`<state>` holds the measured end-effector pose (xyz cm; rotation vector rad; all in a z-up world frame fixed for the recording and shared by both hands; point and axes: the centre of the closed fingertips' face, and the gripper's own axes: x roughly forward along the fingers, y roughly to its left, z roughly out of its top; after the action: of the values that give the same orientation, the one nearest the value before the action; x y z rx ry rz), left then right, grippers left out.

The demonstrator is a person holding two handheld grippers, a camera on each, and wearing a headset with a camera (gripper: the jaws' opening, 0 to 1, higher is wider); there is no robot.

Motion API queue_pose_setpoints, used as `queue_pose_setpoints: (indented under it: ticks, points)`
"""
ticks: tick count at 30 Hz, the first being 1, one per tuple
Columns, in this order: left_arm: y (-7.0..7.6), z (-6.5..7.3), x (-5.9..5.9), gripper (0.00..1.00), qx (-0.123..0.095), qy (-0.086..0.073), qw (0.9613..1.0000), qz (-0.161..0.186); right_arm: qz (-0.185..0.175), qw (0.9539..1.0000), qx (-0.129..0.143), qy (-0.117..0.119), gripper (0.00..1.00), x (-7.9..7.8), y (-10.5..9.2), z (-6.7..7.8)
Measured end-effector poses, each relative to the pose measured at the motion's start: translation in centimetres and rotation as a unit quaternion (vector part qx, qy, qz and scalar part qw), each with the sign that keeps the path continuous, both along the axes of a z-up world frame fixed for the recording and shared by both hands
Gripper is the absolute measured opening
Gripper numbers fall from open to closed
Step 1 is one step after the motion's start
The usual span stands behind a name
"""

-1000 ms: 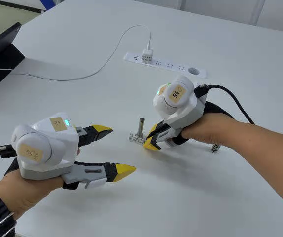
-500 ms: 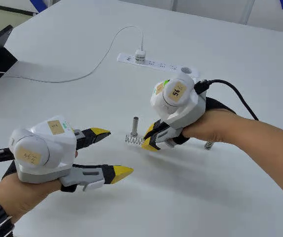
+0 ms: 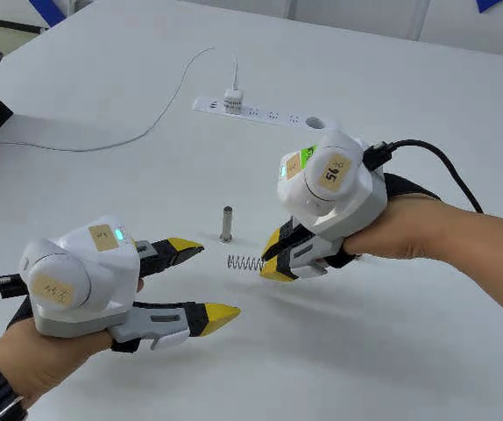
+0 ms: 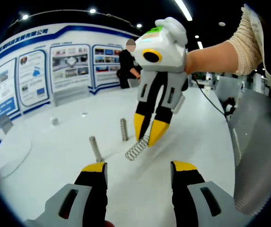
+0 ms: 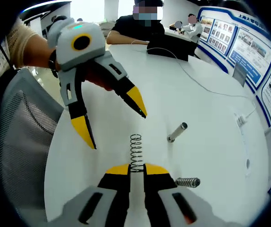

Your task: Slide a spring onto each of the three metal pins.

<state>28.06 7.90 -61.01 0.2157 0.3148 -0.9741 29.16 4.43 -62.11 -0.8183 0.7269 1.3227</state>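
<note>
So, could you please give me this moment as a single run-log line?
right gripper: shut on spring | left gripper: open, empty | bare pin: upright, near spring's free end | second pin: spring on

Showroom-style office or exhibition hall. Blue-trimmed display boards with printed panels along wall, ceiling spotlights, large white table with power strip and plugged charger, mesh office chair, people at far end.
</note>
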Motion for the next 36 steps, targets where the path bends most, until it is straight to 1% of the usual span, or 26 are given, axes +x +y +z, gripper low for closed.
queue_pose_setpoints:
  ticks: [3, 8, 14, 16, 24, 28, 32, 36]
  points:
    - [-0.3, 0.2, -0.1, 0.53, 0.001, -0.004, 1.0000, -0.007, 0.011, 0.9999, -0.002, 0.000, 0.11, -0.8, -0.1, 0.2]
    - [-0.8, 0.3, -0.3, 0.47, 0.000, -0.008, 0.9998, -0.019, 0.025, 0.9997, -0.008, 0.001, 0.11, -1.7, -0.2, 0.4]
    - [-1.4, 0.3, -0.8, 0.39, 0.001, -0.011, 0.9993, -0.035, 0.034, 0.9994, -0.010, -0.001, 0.11, -2.1, -0.3, 0.6]
    - [-1.6, 0.3, -0.9, 0.34, 0.004, -0.016, 0.9991, -0.040, 0.039, 0.9992, -0.010, -0.001, 0.11, -2.4, -0.2, 0.7]
    - [-1.9, 0.4, -1.2, 0.23, 0.008, -0.024, 0.9982, -0.054, 0.055, 0.9984, -0.015, -0.003, 0.11, -2.7, 0.0, 0.8]
    - [-2.0, 0.4, -1.4, 0.15, 0.011, -0.030, 0.9976, -0.062, 0.062, 0.9979, -0.019, -0.002, 0.11, -3.0, 0.0, 0.7]
    - [-2.2, 0.3, -1.4, 0.14, 0.014, -0.032, 0.9972, -0.067, 0.063, 0.9978, -0.020, -0.002, 0.11, -3.0, -0.1, 0.7]
    - [-2.3, 0.0, -1.5, 0.13, 0.021, -0.031, 0.9969, -0.069, 0.065, 0.9977, -0.017, -0.004, 0.11, -3.1, -0.1, 1.3]
